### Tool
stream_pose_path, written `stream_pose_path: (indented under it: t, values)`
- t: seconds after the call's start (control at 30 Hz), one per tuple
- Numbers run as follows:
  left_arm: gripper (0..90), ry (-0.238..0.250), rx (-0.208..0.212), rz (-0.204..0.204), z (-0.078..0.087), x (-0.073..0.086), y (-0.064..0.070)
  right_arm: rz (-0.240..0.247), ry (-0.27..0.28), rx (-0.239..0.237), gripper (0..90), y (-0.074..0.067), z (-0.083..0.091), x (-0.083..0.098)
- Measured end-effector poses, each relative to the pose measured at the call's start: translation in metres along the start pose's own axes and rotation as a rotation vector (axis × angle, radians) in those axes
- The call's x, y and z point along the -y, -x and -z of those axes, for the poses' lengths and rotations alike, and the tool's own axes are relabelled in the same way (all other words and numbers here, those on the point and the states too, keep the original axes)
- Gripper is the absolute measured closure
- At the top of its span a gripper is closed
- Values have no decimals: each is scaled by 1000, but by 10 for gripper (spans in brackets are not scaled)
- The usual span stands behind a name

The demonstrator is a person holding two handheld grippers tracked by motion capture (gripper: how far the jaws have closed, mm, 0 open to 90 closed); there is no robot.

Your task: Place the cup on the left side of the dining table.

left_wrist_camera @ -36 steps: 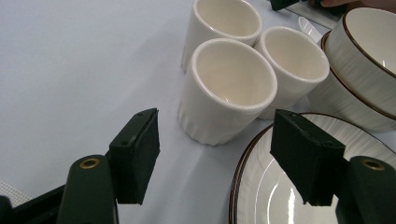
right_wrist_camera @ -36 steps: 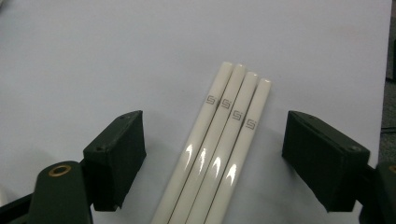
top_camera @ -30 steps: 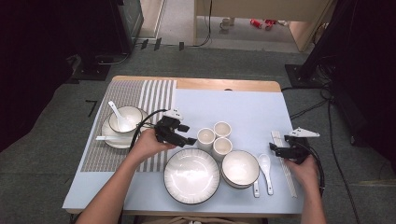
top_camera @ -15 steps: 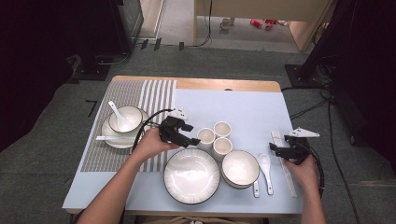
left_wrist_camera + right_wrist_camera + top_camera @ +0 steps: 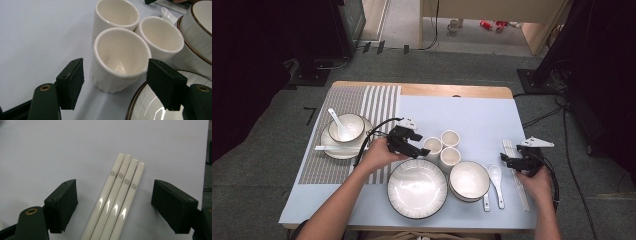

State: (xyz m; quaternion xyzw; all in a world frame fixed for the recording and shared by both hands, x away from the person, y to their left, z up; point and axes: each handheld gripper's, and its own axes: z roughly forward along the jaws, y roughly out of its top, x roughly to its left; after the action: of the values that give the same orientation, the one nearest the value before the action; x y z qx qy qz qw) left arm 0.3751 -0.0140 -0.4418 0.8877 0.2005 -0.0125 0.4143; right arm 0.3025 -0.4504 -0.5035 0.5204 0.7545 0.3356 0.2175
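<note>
Left gripper (image 5: 115, 80) jaws spread either side of nearest cup (image 5: 120, 58), pads not touching; cup upright on table (image 5: 482, 115), touching two more cups, just beside plate (image 5: 150, 107). Best closed low and square on the wall, lifted straight. Right gripper (image 5: 113, 205) jaws spread over four chopsticks (image 5: 117, 202).

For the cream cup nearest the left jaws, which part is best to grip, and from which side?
Grip the nearest cup across its outer wall, below the rim, coming from its free side, where the left gripper already straddles it. Two more cups crowd its far side, and the plate sits close.
</note>
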Motion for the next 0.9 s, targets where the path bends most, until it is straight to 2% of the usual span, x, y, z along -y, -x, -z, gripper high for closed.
stream_pose_path:
  t: [0.17, 0.5, 0.73, 0.9]
  values:
    - [297, 15, 17, 5, -3, 0, -1, -2, -1, 4, 197, 0, 0, 0]
    - [294, 13, 14, -8, -10, 0, 5, -4, -2, 4, 197, 0, 0, 0]
    - [270, 3, 15, 1, -18, 1, 6, -5, -2, 4, 196, 0, 0, 0]
    - [260, 8, -1, -10, -22, 1, 8, -5, -2, 4, 196, 0, 0, 0]
